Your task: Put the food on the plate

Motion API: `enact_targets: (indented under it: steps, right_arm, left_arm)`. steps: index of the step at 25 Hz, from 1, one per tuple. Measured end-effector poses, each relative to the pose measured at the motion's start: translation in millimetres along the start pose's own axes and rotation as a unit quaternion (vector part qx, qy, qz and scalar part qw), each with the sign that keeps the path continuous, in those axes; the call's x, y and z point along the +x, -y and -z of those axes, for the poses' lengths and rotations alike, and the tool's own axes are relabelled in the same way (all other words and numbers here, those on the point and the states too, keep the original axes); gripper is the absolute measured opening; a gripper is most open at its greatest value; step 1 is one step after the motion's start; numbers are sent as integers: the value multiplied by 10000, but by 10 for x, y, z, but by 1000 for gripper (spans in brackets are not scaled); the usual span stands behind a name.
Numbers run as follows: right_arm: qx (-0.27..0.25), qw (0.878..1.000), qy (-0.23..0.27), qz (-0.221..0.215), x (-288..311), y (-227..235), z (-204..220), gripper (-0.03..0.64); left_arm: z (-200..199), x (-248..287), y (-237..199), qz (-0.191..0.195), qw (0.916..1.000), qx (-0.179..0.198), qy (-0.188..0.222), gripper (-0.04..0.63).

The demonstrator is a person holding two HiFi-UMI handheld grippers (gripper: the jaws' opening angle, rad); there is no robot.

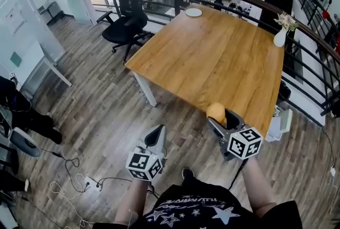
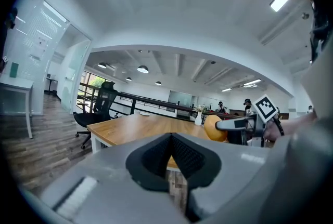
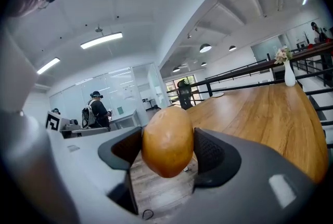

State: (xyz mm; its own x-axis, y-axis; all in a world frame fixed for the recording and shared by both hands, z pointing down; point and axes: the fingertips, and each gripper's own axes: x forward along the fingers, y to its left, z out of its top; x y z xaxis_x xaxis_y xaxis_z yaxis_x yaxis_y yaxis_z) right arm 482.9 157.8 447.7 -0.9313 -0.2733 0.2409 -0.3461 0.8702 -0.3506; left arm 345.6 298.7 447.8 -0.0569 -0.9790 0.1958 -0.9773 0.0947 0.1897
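Your right gripper (image 1: 223, 120) is pinching the food (image 1: 215, 112): both pads press on its sides, and the jaws stand wide because the piece is fat. It's a rounded orange-brown lump; it could be a potato or a bun, the views don't settle which. In the right gripper view it fills the gap between the jaws, with floorboards showing under it and the table top running off ahead and to the right.

From the head view you're holding it right at the near edge of the wooden table (image 1: 212, 58), toward the near right corner, off the surface.

The plate (image 1: 193, 12) is white and sits at the far edge of the table, well apart from the food, with bare table top between them.

Your left gripper (image 1: 155, 137) has its jaws pressed together with nothing between them. It's low over the wooden floor, on your side of the table and to the left of the right gripper.

Also in view: a white vase with flowers (image 1: 280, 36) at the far right edge of the table, and a black office chair (image 1: 125, 23) beside the far left side.
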Motion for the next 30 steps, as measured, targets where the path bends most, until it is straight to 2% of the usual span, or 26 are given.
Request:
enact_targets:
  steps: [5, 12, 17, 23, 30]
  right_arm:
    - [-118, 9986, -124, -493, 157, -63, -12, 319]
    - [16, 9964, -224, -823, 419, -12, -111, 319]
    - [-45, 9950, -305, -949, 610, -33, -147, 321]
    - [34, 9959, -467, -770, 1027, 63, -44, 321]
    - [-52, 9973, -659, -329, 1705, 69, -143, 321]
  left_arm:
    - [5, 57, -139, -191, 9998, 34, -74, 2]
    - [-135, -126, -384, -787, 9969, 63, 4, 2]
    - [-152, -293, -626, -1059, 9944, 40, -28, 2]
    - [-150, -234, -1100, -1238, 9923, 27, 38, 2]
    - [-224, 130, -1914, -963, 9952, -148, -47, 2]
